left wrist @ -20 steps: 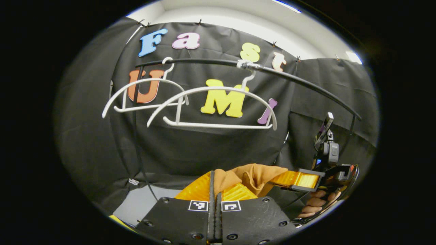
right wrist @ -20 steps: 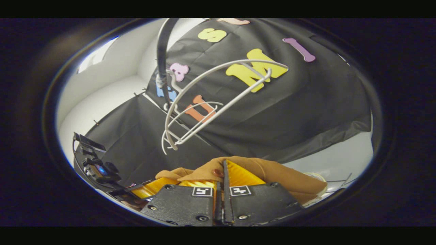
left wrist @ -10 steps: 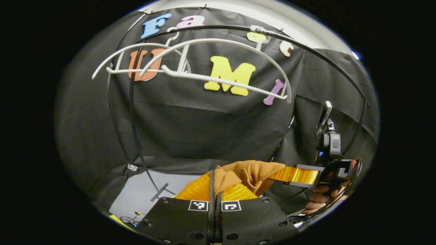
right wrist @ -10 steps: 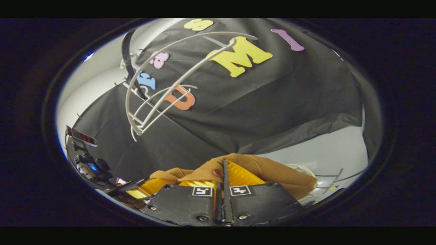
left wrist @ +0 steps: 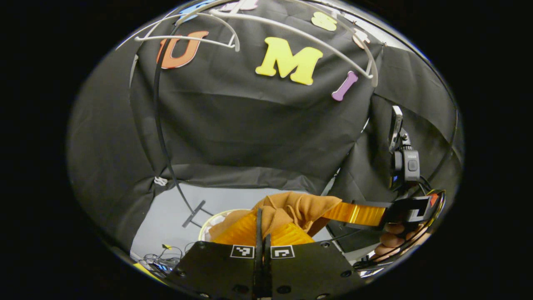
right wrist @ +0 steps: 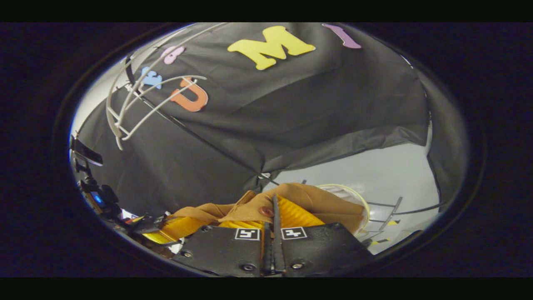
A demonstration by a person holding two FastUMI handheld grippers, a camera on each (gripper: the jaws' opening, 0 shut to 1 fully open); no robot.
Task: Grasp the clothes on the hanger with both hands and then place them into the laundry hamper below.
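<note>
Left gripper view: the left tool [left wrist: 261,227] sits at the bottom centre of the frame with its fingers pressed together on a fold of the brown garment [left wrist: 300,208], which bunches up just above them. The cloth runs to the right of the frame, where the right tool [left wrist: 362,213] reaches in sideways with a hand [left wrist: 391,243] gripping its handle; its fingers meet the cloth, but whether they pinch it cannot be told from here. At the top of the frame two white hangers [left wrist: 291,31] hang bare from a dark rail [left wrist: 160,125]. Low in the frame, left of the cloth, the pale rim of the laundry hamper [left wrist: 208,218] peeks out on the grey floor [left wrist: 175,204].

In the right gripper view the right tool [right wrist: 272,212] is likewise closed on the garment [right wrist: 316,200], with cloth draped over and around its fingers at the bottom centre. This view shows more of the hamper [right wrist: 354,196]: its round rim sits just right of and behind the cloth. The left tool [right wrist: 166,227] shows at the lower left.

Judged from this, the garment is off the hanger and held by both tools above and beside the hamper. What remains is to bring it over the rim, lower it in and let go.
</note>
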